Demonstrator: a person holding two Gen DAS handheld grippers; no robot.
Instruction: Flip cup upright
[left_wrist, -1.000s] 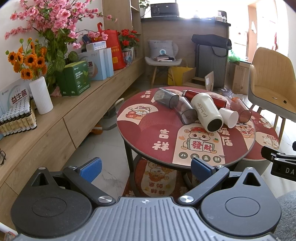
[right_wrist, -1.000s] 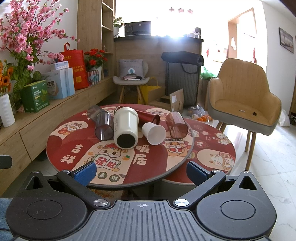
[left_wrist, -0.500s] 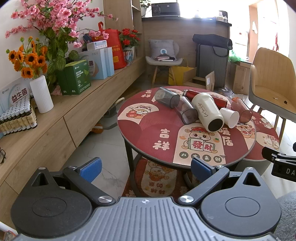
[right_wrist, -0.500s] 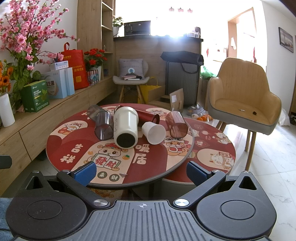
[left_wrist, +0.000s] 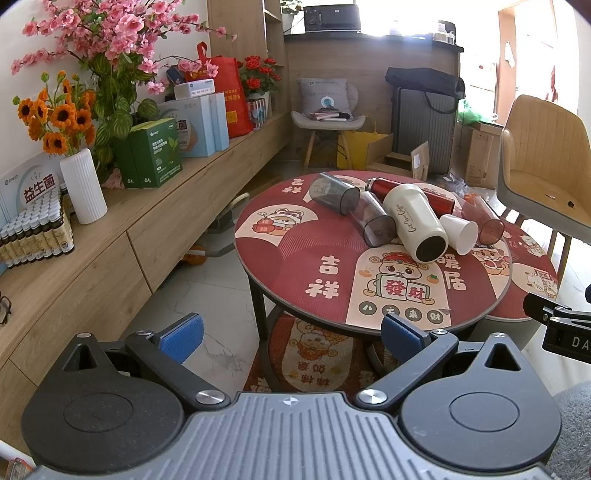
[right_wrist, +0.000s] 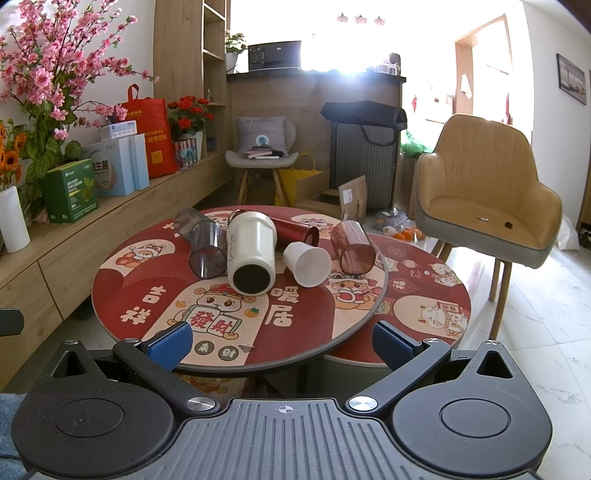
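left gripper (left_wrist: 291, 330): i see the jaws spread wide, nothing between them, short of the table's near edge.
right gripper (right_wrist: 282, 339): jaws wide apart too, holding nothing, at the near edge.
white cup (right_wrist: 307, 263): on its side near the table's middle, mouth toward me, just beside the cream tumbler (right_wrist: 250, 257).
round table (right_wrist: 155, 302): cups bunched toward the far edge; near half bare.
clear cups (right_wrist: 207, 251): on their sides, left of the tumbler.
chair (right_wrist: 484, 199): off the right edge.

Your left gripper (left_wrist: 291, 334) and right gripper (right_wrist: 282, 341) both hang level, jaws spread wide, holding nothing.
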